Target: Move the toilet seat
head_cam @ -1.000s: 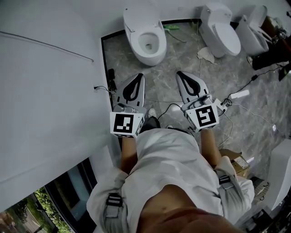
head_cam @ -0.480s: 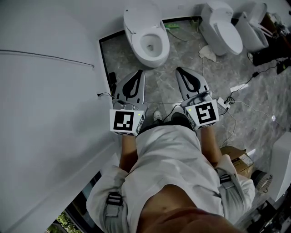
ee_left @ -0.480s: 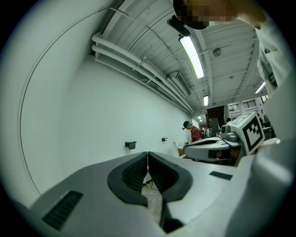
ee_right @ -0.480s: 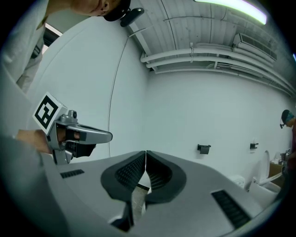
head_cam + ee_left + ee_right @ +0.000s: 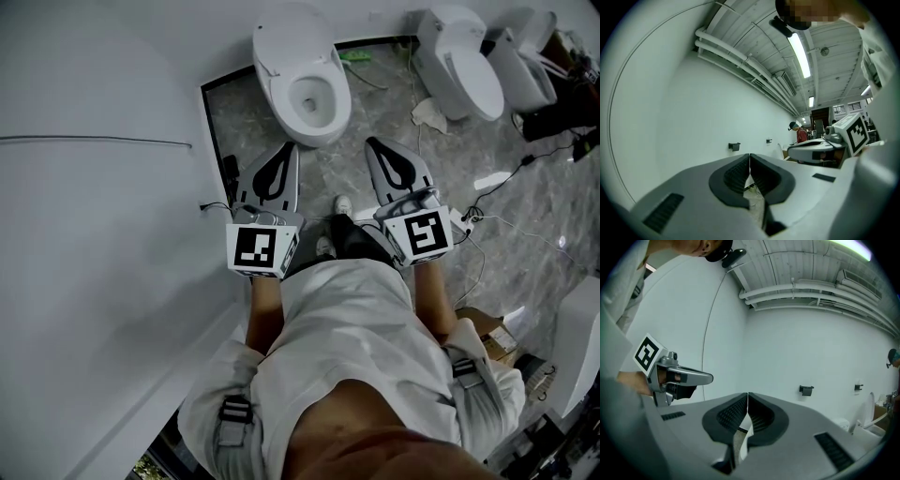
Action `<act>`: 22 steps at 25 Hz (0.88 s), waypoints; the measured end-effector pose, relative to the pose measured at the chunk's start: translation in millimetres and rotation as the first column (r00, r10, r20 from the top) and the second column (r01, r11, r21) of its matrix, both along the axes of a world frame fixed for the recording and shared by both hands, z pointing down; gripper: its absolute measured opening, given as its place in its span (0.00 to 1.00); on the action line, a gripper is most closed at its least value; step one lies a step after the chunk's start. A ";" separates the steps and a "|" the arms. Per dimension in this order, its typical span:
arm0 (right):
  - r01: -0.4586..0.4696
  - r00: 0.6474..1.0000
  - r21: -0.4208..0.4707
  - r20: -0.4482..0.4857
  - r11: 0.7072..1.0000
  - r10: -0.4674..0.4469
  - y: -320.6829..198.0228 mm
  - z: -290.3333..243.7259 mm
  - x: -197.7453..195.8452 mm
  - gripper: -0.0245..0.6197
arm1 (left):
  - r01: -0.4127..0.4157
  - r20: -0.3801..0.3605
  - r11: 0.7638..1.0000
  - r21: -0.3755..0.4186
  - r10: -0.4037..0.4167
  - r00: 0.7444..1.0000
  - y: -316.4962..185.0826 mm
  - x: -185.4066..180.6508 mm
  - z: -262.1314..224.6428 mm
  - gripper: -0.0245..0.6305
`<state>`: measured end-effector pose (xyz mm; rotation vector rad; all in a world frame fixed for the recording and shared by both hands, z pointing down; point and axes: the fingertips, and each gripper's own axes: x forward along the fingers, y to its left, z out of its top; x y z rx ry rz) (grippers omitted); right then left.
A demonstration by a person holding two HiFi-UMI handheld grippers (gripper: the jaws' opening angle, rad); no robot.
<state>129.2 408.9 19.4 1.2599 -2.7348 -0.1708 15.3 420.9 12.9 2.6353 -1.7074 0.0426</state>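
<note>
Head view: the left gripper (image 5: 287, 150) and the right gripper (image 5: 373, 143) are both closed and hold nothing. The toilet seat (image 5: 336, 89) at 12 o'clock is nearer than a second ago, so the approach goes on. Left gripper view: jaws together, only wall (image 5: 693, 117) ahead. Right gripper view: the same.

Open toilet (image 5: 305, 80) ahead; two toilets (image 5: 464, 61) further right.

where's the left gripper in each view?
Head view: left gripper left of centre, jaws shut.
Left gripper view: its own shut jaws, bottom centre.
Right gripper view: at the left edge, seen side-on.
Shared landmark: the white wall.
</note>
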 end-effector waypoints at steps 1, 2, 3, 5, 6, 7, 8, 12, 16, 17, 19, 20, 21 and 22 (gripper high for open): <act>0.005 1.000 -0.004 0.003 1.000 -0.005 -7.9 0.7 0.6 0.07 | 0.008 0.001 1.000 -0.002 -0.008 1.000 -7.3 0.4 0.6 0.07; 0.011 1.000 -0.008 0.005 1.000 -0.011 -15.8 1.5 0.9 0.07 | 0.015 0.003 1.000 -0.003 -0.015 1.000 -14.6 0.9 1.2 0.07; 0.017 1.000 -0.011 0.006 1.000 -0.017 -23.8 2.2 0.8 0.07 | 0.021 0.005 1.000 -0.005 -0.021 1.000 -22.0 1.3 1.9 0.07; 0.032 0.999 -0.014 0.008 0.999 -0.032 -40.6 4.6 -1.5 0.07 | 0.029 0.012 1.000 -0.008 -0.029 1.000 -37.4 1.6 3.9 0.07; 0.040 0.999 -0.015 0.009 0.999 -0.040 -49.2 6.3 -3.3 0.07 | 0.034 0.015 0.999 -0.009 -0.033 0.999 -45.3 1.3 5.7 0.07; 0.048 0.999 -0.016 0.011 0.999 -0.048 -57.8 7.9 -5.2 0.07 | 0.038 0.018 0.999 -0.010 -0.038 0.999 -53.5 1.1 7.7 0.07; 0.056 0.998 -0.017 0.012 0.998 -0.056 -66.5 9.1 -6.6 0.07 | 0.042 0.020 0.999 -0.013 -0.042 0.999 -61.8 1.2 9.7 0.07; 0.079 0.997 -0.021 0.017 0.997 -0.079 -99.4 11.1 -6.2 0.07 | 0.065 0.029 0.998 -0.024 -0.064 0.997 -92.9 2.9 14.2 0.07; 0.090 0.996 -0.036 0.029 0.995 -0.089 -125.6 11.6 0.2 0.07 | 0.087 0.038 0.996 -0.030 -0.086 0.996 -118.2 6.6 13.1 0.07; 0.094 0.995 -0.037 0.028 0.995 -0.093 -131.5 11.8 1.5 0.07 | 0.092 0.041 0.995 -0.030 -0.091 0.995 -124.2 7.4 13.0 0.07; 0.099 0.995 -0.040 0.026 0.994 -0.098 -142.3 13.3 4.4 0.07 | 0.101 0.042 0.994 -0.035 -0.100 0.994 -135.1 9.5 15.0 0.07; 0.102 0.995 -0.041 0.025 0.994 -0.101 -147.5 14.0 5.6 0.07 | 0.105 0.042 0.994 -0.037 -0.103 0.994 -139.9 10.3 16.1 0.07; 0.105 0.994 -0.042 0.025 0.994 -0.105 -152.5 14.3 6.2 0.07 | 0.109 0.042 0.993 -0.039 -0.107 0.993 -144.4 10.8 16.8 0.07; 0.108 0.994 -0.043 0.024 0.993 -0.108 -157.2 14.3 6.7 0.07 | 0.113 0.042 0.993 -0.039 -0.111 0.993 -148.4 11.2 16.8 0.07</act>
